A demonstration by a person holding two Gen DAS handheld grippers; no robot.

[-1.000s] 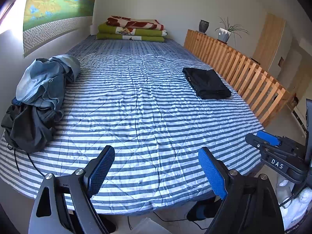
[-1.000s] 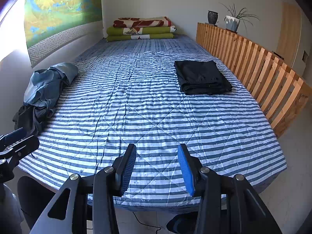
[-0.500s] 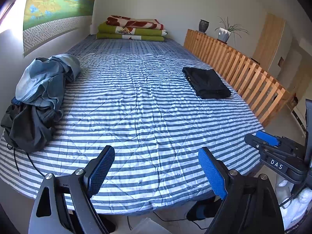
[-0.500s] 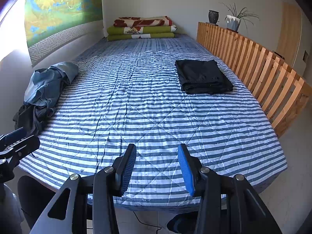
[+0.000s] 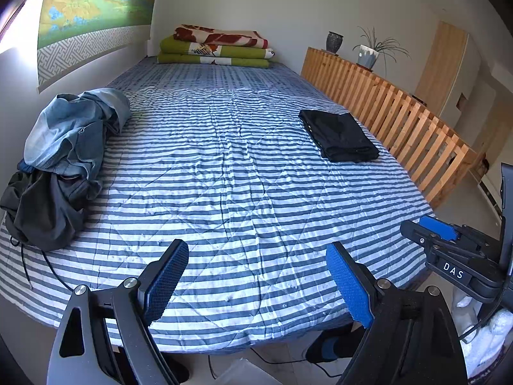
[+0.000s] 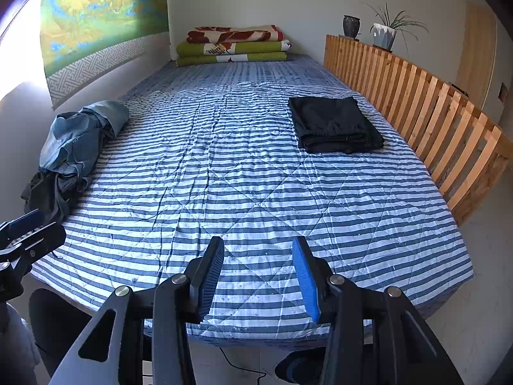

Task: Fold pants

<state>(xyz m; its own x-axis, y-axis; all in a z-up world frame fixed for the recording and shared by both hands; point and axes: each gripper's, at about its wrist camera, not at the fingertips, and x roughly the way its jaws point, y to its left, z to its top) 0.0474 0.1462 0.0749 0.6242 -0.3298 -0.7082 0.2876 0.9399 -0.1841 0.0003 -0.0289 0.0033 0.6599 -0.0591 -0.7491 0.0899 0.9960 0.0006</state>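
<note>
A folded black pair of pants (image 5: 340,138) (image 6: 335,125) lies on the right side of the striped bed (image 5: 231,186) (image 6: 243,176), close to the wooden rail. At the left edge sits a crumpled heap of blue jeans (image 5: 73,128) (image 6: 80,134) on top of dark grey clothes (image 5: 41,208) (image 6: 48,192). My left gripper (image 5: 256,263) hangs open over the bed's near edge, holding nothing. My right gripper (image 6: 258,260) is open too and holds nothing; it also shows at the right of the left wrist view (image 5: 449,243).
A slatted wooden rail (image 5: 400,115) (image 6: 416,96) runs along the bed's right side, with a vase and a potted plant (image 6: 384,32) on it. Folded blankets (image 5: 218,48) (image 6: 234,45) are stacked at the far end. A wall borders the left. Someone's foot in a sock (image 5: 333,343) stands below.
</note>
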